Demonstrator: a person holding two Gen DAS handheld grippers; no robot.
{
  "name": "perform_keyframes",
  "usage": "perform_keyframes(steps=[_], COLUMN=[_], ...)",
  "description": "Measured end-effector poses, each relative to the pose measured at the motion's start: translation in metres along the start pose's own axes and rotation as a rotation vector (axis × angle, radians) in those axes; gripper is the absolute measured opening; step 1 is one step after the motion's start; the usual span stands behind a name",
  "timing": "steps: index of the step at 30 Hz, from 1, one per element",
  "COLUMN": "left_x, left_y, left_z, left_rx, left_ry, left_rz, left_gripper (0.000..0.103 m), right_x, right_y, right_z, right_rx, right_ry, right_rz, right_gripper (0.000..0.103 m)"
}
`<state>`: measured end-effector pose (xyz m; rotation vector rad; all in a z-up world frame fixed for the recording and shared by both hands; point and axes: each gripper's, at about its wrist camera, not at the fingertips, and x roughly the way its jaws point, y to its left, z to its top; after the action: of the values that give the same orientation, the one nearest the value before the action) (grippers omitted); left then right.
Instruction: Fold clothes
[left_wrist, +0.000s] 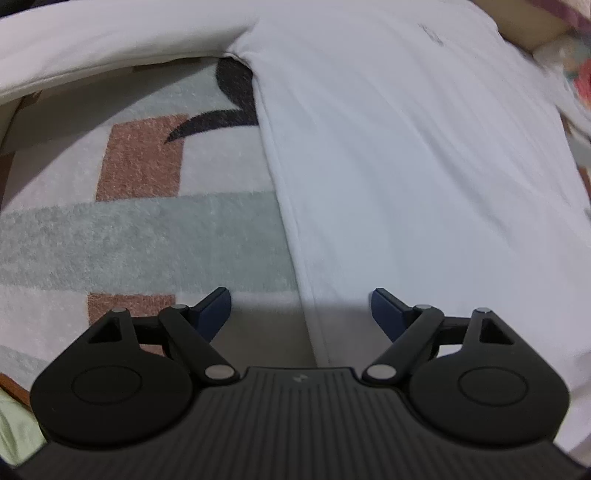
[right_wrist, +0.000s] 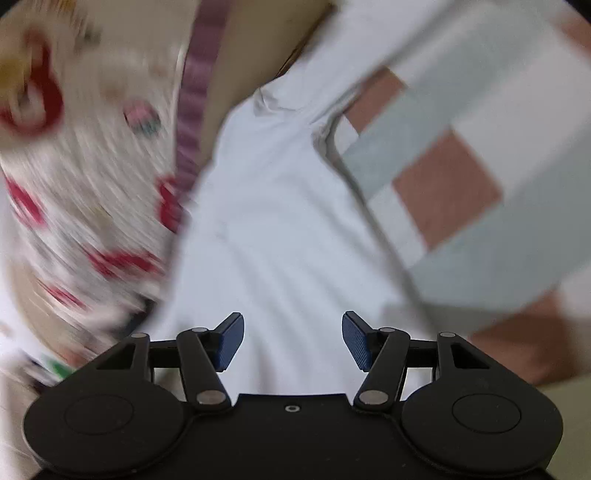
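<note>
rug (left_wrist: 140, 236) | white shirt (left_wrist: 406, 166) | chest mark (left_wrist: 430, 34) unreadable, perhaps a logo

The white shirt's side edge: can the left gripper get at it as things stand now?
Probably yes. The left gripper is open above the white shirt edge on the rug, and nothing lies between.

**Mostly soft cloth, plus matte black plastic**

The white shirt (left_wrist: 406, 147) looks like smooth, matt cotton-type knit with fine creases. Under it, the rug (left_wrist: 129, 229) is fuzzy, short-pile stuff, clearly rougher. The left gripper (left_wrist: 301, 314) and right gripper (right_wrist: 293, 339) are matt black plastic with ribbed blue pads (right_wrist: 356, 341) and dull metal pivot pins. The printed fabric (right_wrist: 85, 166) is too blurred to judge.
</note>
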<state>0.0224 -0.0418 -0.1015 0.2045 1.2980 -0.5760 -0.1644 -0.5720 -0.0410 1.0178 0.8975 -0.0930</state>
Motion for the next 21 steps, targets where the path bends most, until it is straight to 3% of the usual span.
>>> perform_keyframes(steps=[2,3,7,10,12,13,14,16,18,19,20,21], left_x=[-0.001,-0.001,-0.002,-0.001,-0.001,0.000,0.000,0.001,0.004,0.003,0.002,0.002], left_y=[0.005,0.007,0.007,0.010,0.010,0.009,0.008,0.006,0.007,0.007,0.010,0.014], left_z=[0.000,0.000,-0.001,-0.007,-0.009,-0.009,-0.009,-0.007,-0.006,-0.007,-0.008,-0.008], left_rx=[-0.016,-0.012,0.037,0.065,0.067,0.068,0.078,0.104,0.128,0.139,0.126,0.103], left_ry=[-0.016,-0.019,-0.024,-0.050,-0.067,-0.077,-0.090,-0.099,-0.076,-0.085,-0.094,-0.099], left_rz=[-0.016,-0.023,-0.036,-0.041,-0.034,-0.028,-0.016,-0.001,-0.022,-0.023,-0.034,-0.055], left_gripper=[0.061,0.060,0.040,0.037,0.037,0.043,0.049,0.051,0.044,0.025,0.016,0.016], right_x=[-0.003,-0.003,0.003,0.012,0.017,0.020,0.022,0.025,0.028,0.030,0.033,0.036], right_y=[0.026,0.033,0.042,0.037,0.031,0.028,0.026,0.026,0.028,0.030,0.032,0.032], right_z=[0.012,0.016,0.025,0.022,0.018,0.015,0.012,0.005,-0.001,-0.004,-0.008,-0.010], right_rx=[-0.184,-0.238,-0.289,-0.323,-0.338,-0.344,-0.353,-0.379,-0.441,-0.487,-0.538,-0.569], right_ry=[0.021,0.033,0.051,0.000,-0.023,-0.033,-0.040,-0.051,-0.054,-0.048,-0.039,-0.023], right_rz=[-0.144,-0.179,-0.228,-0.273,-0.265,-0.256,-0.244,-0.219,-0.221,-0.234,-0.251,-0.263], right_gripper=[0.064,0.064,0.062,0.040,0.017,0.015,0.015,0.015,0.015,0.016,0.018,0.019])
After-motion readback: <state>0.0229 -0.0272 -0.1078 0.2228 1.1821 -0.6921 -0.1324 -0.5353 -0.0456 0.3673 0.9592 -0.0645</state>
